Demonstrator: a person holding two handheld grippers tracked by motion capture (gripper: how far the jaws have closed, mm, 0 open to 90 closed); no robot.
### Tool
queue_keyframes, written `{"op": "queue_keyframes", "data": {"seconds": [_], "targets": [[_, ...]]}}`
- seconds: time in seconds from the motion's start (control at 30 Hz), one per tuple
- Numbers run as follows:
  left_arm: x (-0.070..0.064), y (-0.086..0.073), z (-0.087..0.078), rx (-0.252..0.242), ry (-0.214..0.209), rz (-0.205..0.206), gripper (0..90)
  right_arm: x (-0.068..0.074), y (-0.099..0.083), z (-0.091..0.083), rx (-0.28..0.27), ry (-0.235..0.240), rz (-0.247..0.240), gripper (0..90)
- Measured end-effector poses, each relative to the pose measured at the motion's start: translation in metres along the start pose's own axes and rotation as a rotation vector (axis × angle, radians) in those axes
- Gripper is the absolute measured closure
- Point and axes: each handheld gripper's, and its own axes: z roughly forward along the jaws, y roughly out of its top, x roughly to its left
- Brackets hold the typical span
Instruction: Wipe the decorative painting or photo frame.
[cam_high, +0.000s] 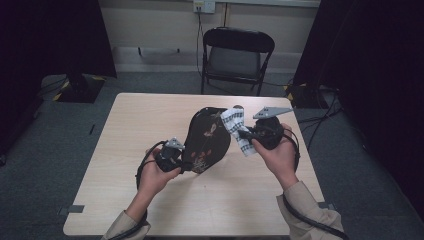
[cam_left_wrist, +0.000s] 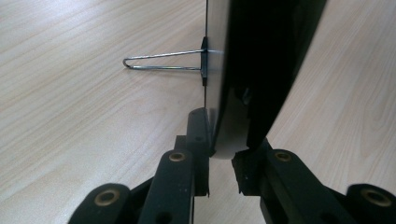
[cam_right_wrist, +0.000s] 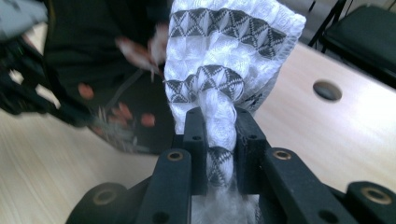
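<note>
A black oval tray (cam_high: 207, 142) painted with reddish flowers stands tilted on edge above the table. My left gripper (cam_high: 181, 161) is shut on its lower left rim. In the left gripper view the jaws (cam_left_wrist: 222, 154) clamp the tray's edge (cam_left_wrist: 261, 70), and a thin wire loop (cam_left_wrist: 159, 61) sticks out from its back. My right gripper (cam_high: 245, 134) is shut on a white cloth with black patterned bands (cam_high: 235, 125), which rests against the tray's upper right edge. In the right gripper view the cloth (cam_right_wrist: 224, 56) bunches between the jaws (cam_right_wrist: 219, 126), with the tray (cam_right_wrist: 107, 84) just behind it.
The light wooden table (cam_high: 150, 115) has bare surface all around the tray, and a round hole (cam_right_wrist: 327, 90) near its far right. A black folding chair (cam_high: 235, 57) stands behind the table. Dark curtains hang on both sides.
</note>
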Motion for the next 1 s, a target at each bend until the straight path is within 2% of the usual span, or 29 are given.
{"op": "queue_keyframes", "data": {"seconds": [0.1, 0.23, 1.0], "targets": [[0.000, 0.000, 0.000, -0.001, -0.002, 0.005, 78.7, 0.003, 0.010, 0.001, -0.019, 0.009, 0.002, 78.6], [0.000, 0.000, 0.000, -0.001, -0.005, 0.009, 78.7, 0.011, 0.012, 0.010, 0.006, 0.014, -0.022, 78.6], [0.000, 0.000, 0.000, 0.001, -0.010, 0.020, 78.7, 0.017, -0.035, 0.045, 0.095, 0.041, 0.005, 78.6]]}}
